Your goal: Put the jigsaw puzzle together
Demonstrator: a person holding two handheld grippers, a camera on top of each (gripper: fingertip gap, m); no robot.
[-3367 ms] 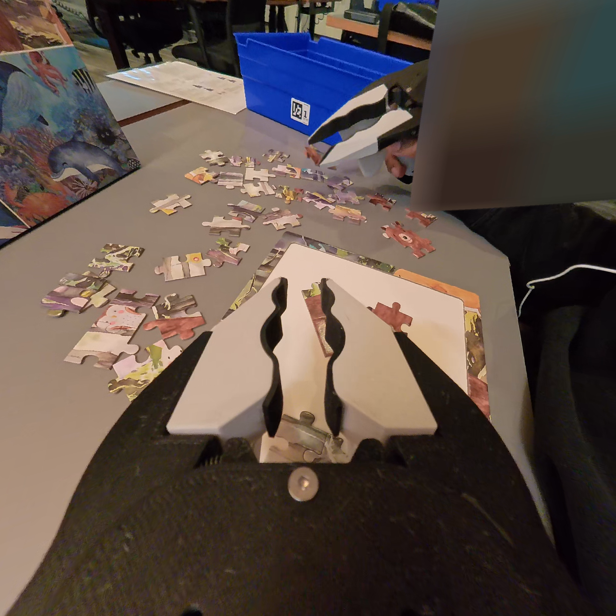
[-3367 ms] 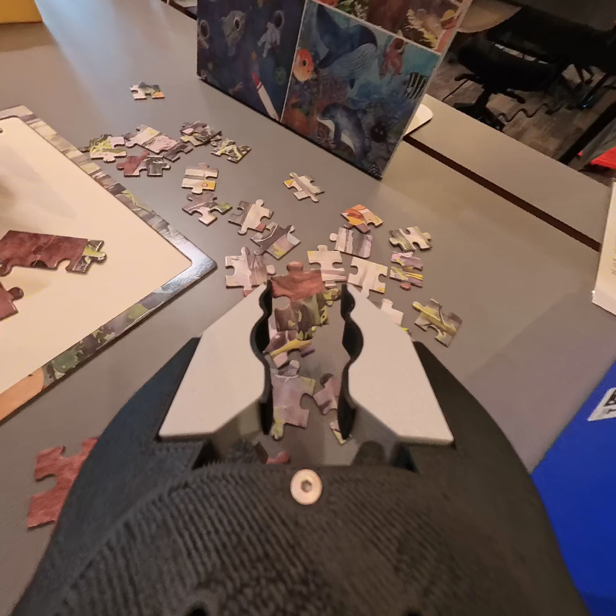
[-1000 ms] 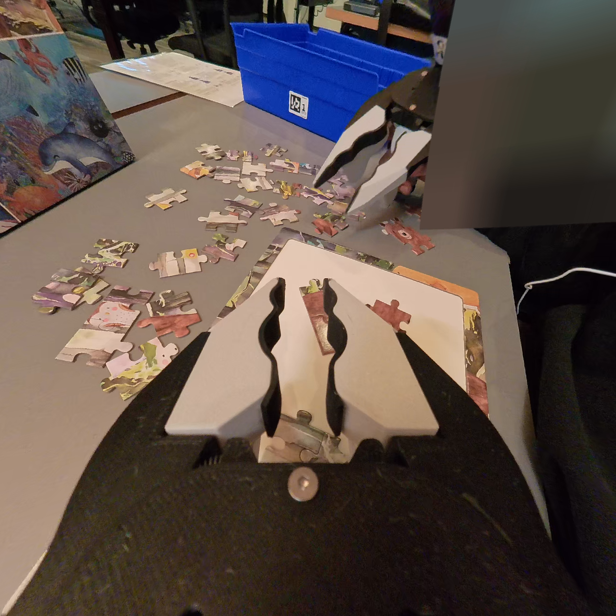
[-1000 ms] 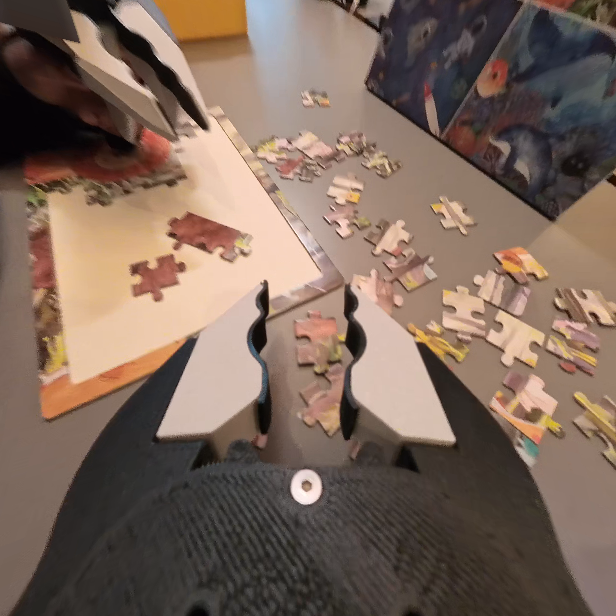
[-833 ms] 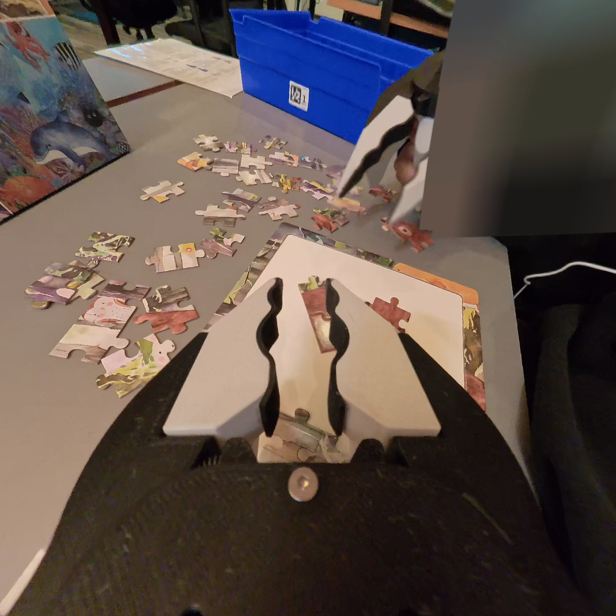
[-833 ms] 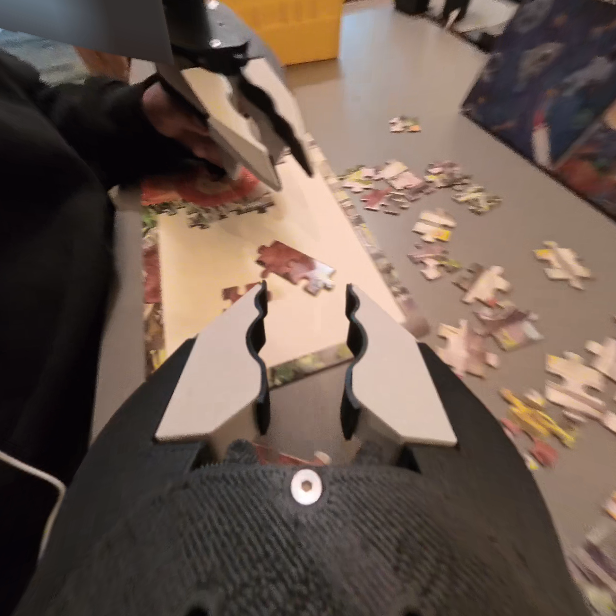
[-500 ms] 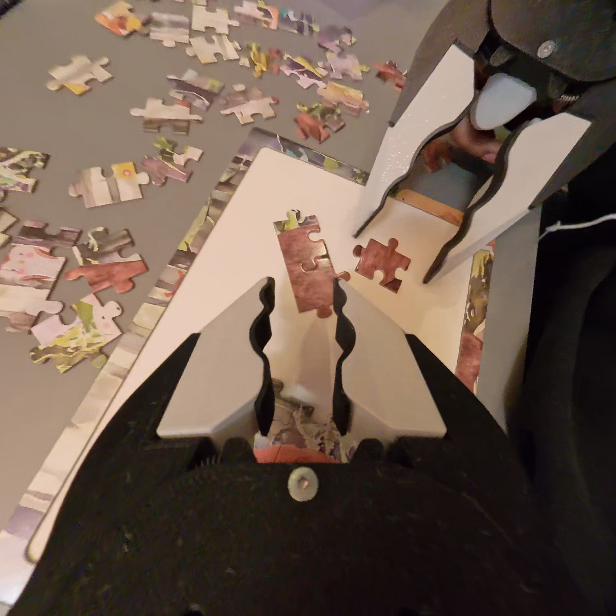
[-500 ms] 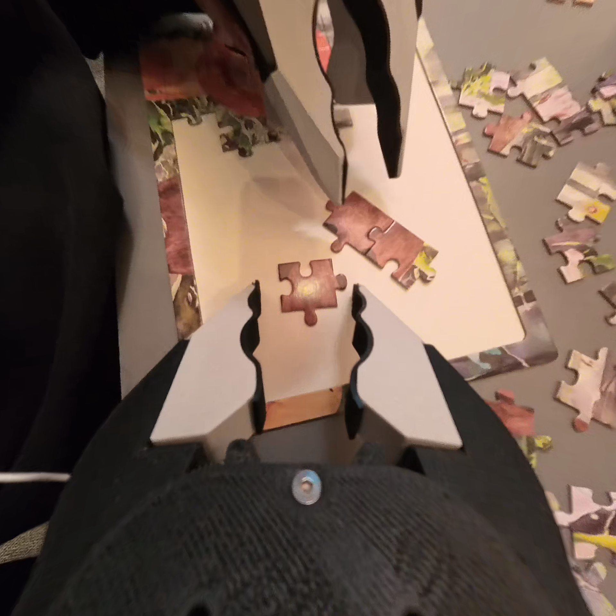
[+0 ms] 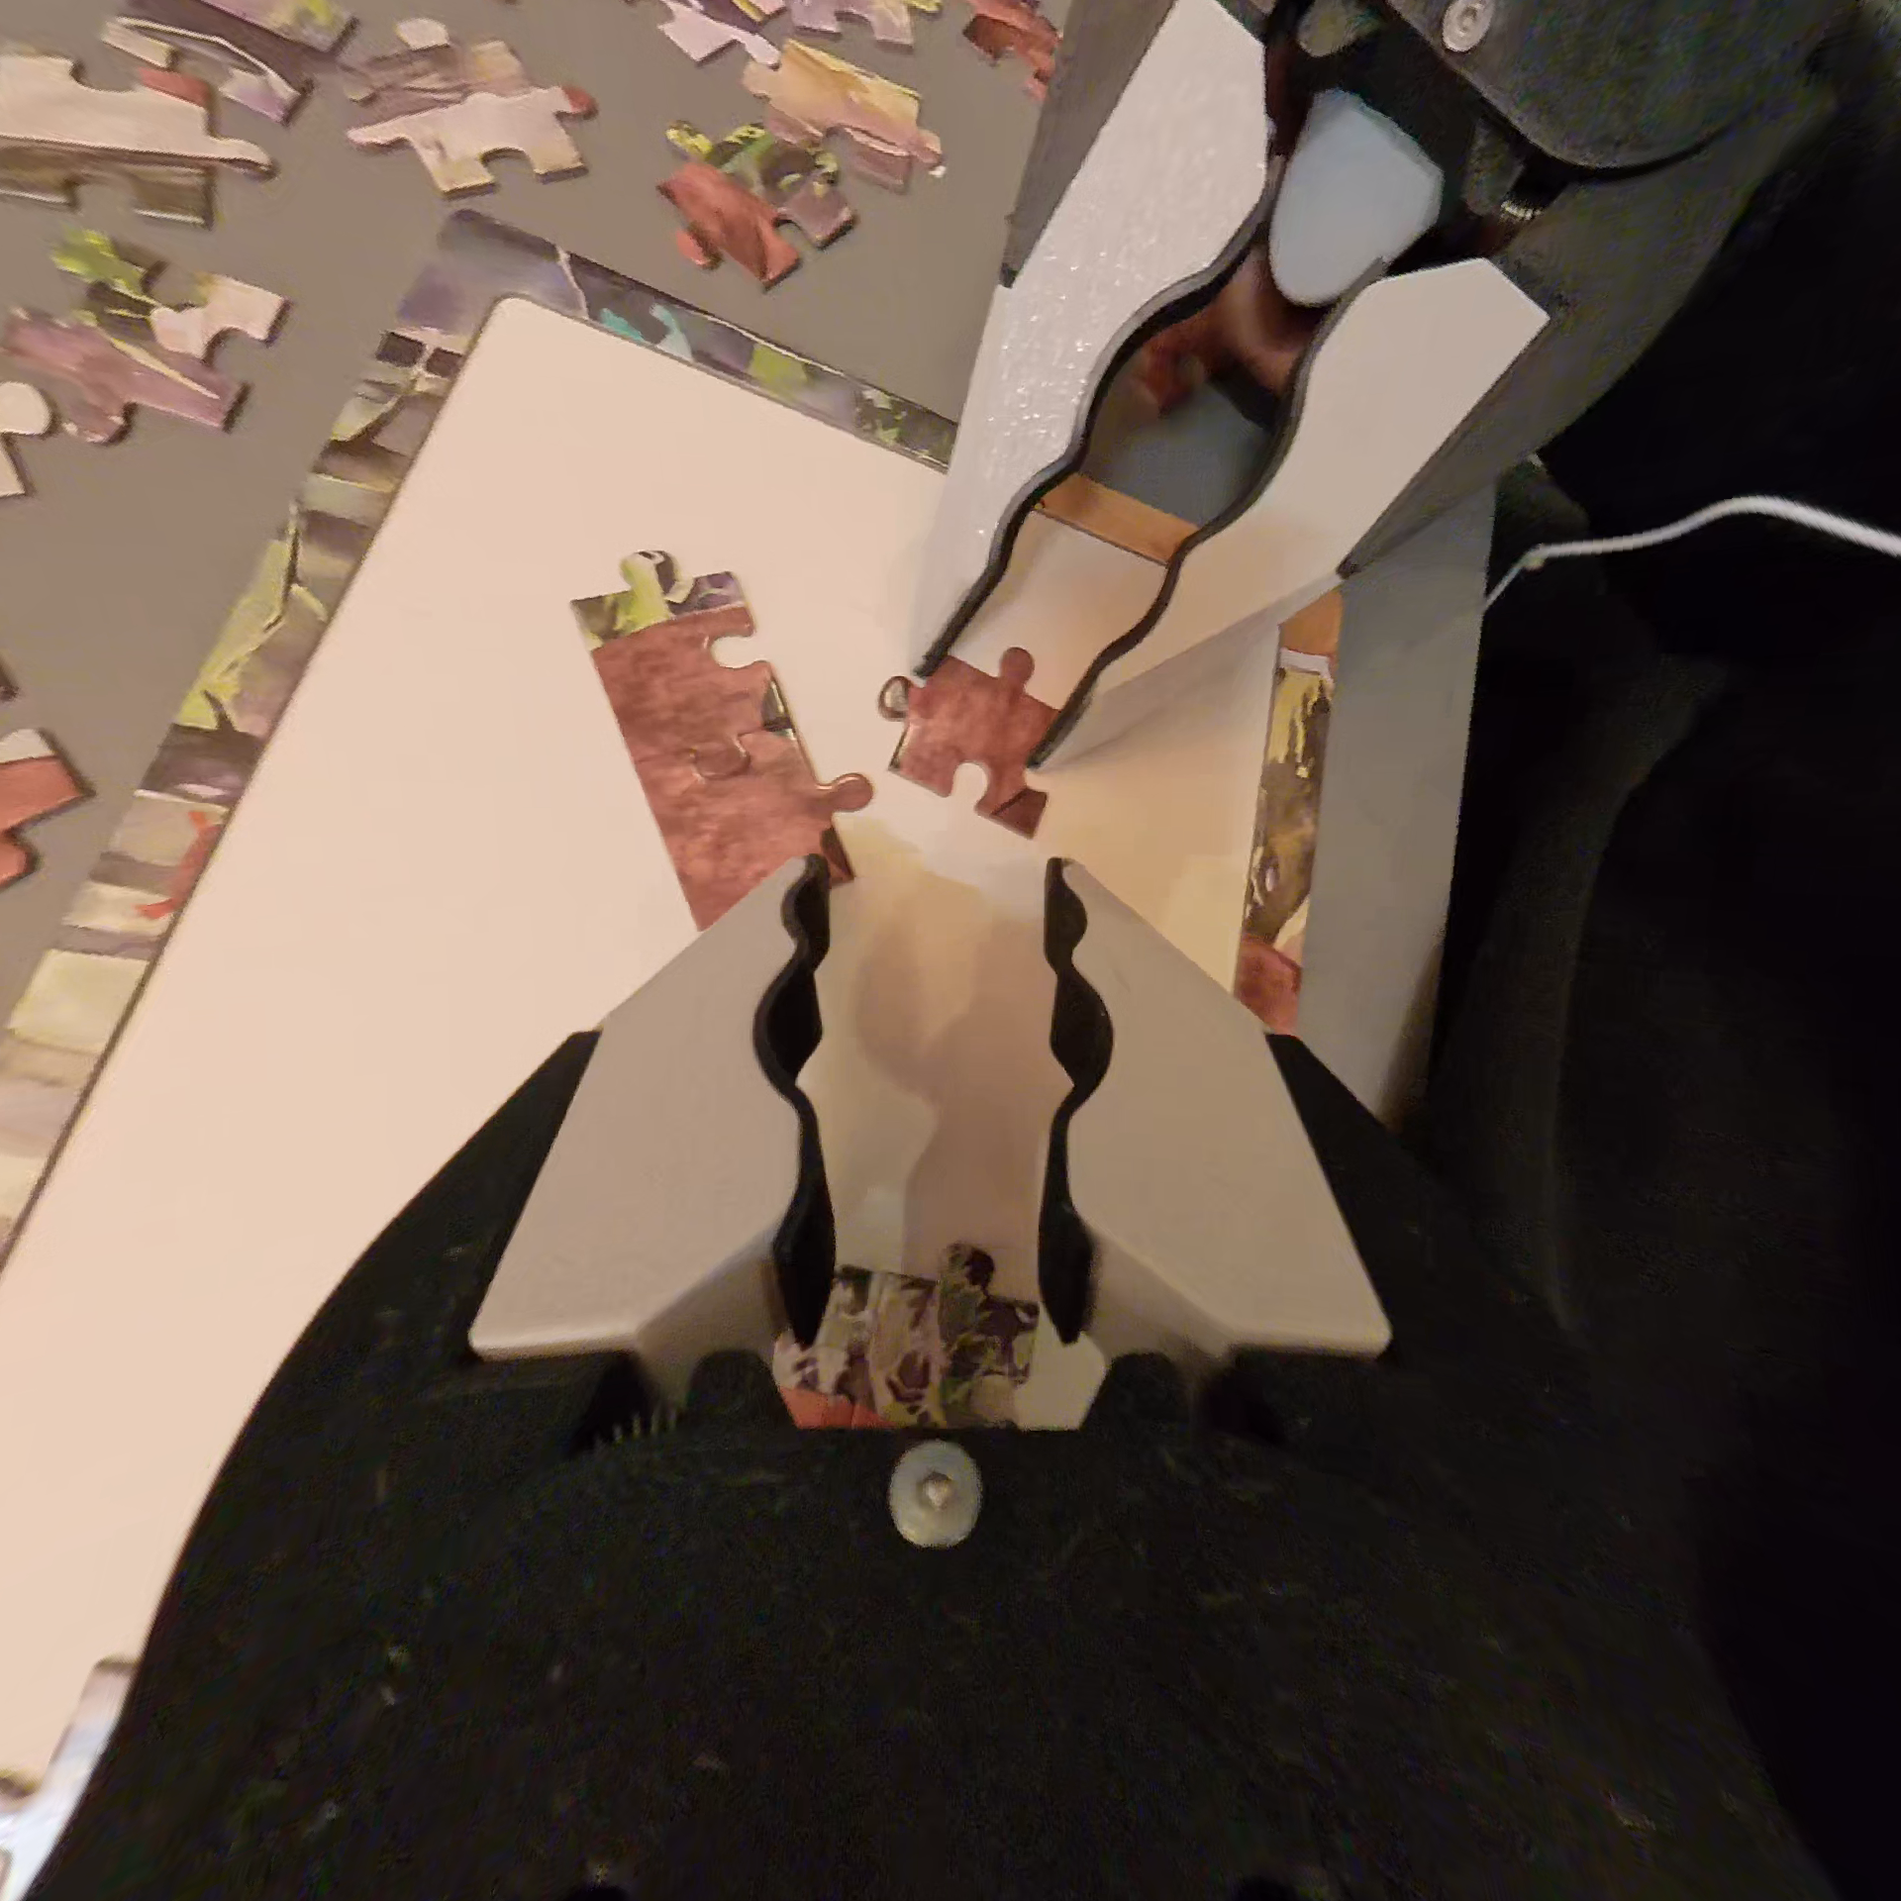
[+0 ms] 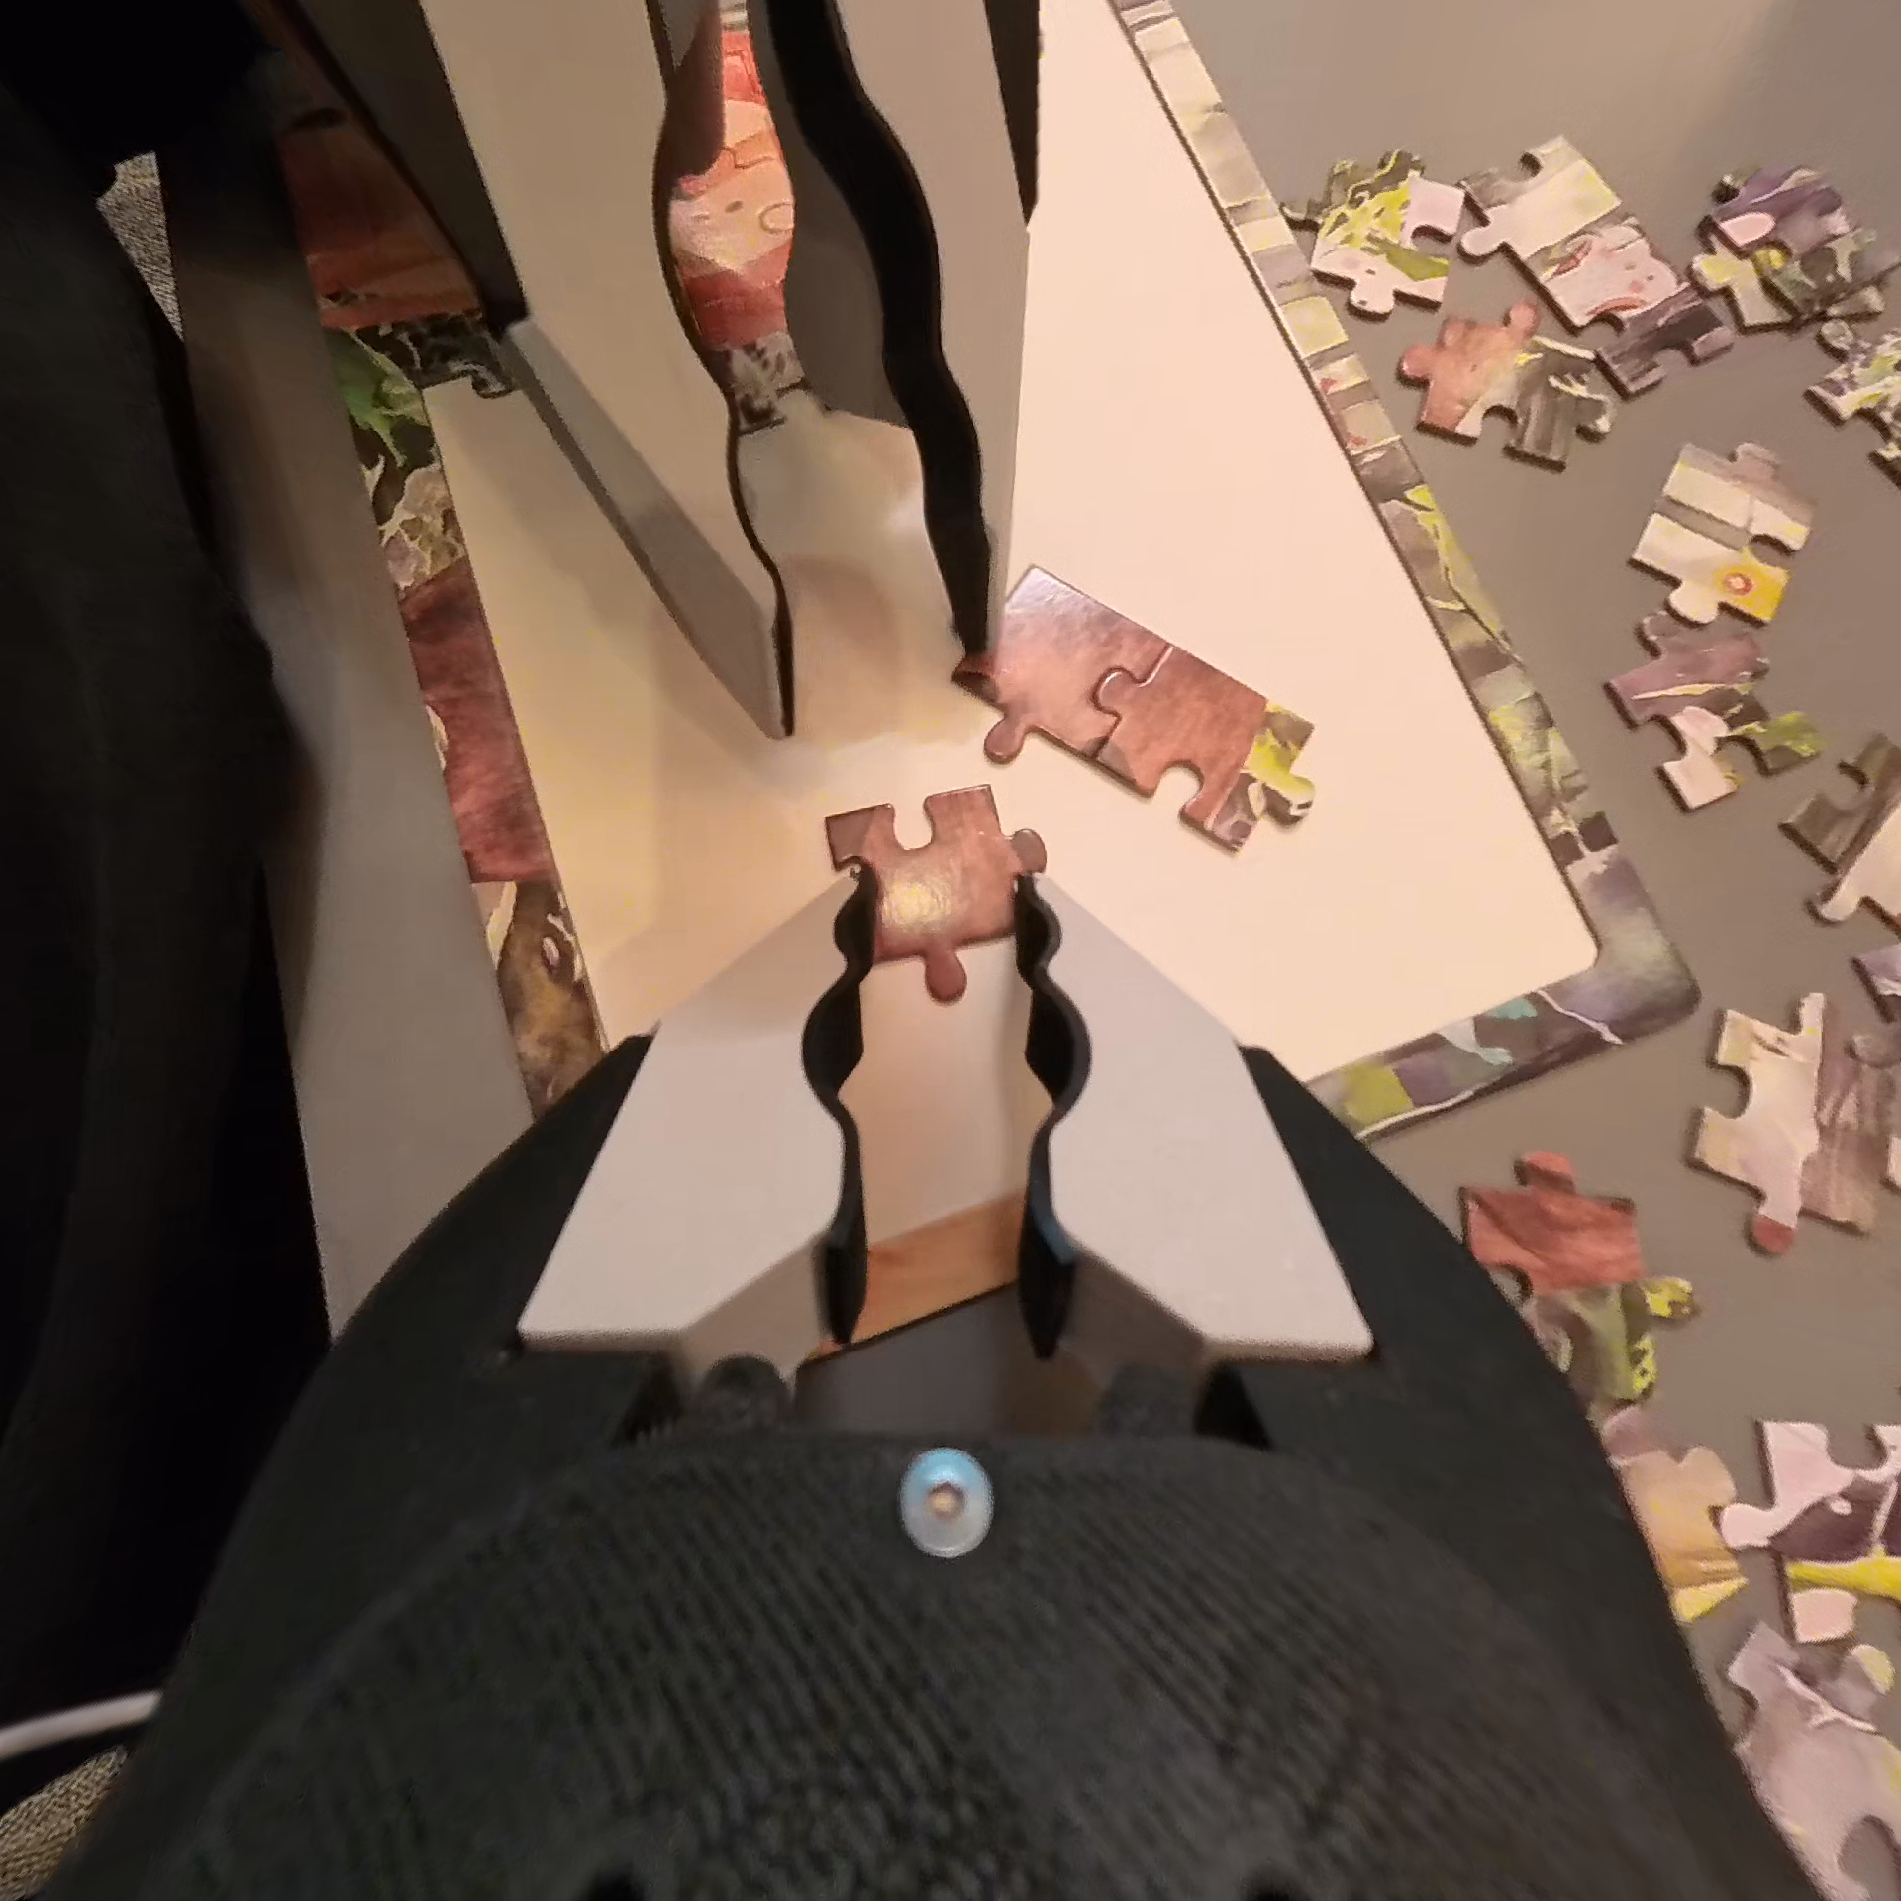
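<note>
A white puzzle board with a painted border lies on the grey table; it also shows in the right wrist view. On it lie a joined brown pair and a single brown piece. My right gripper is shut on the single piece's sides, low on the board; it shows from above in the left wrist view. My left gripper is open, one fingertip touching the end of the joined pair.
Several loose pieces lie on the grey table beside the board. An assembled patch fills the board's far end behind the left gripper. A person's dark clothing and a white cable lie along the board's other side. My left and right fingertips are right by each other.
The right gripper left the loose pieces, swung over the board, came down on the single brown piece and narrowed onto it. The left gripper tipped down and moved forward to the joined pair.
</note>
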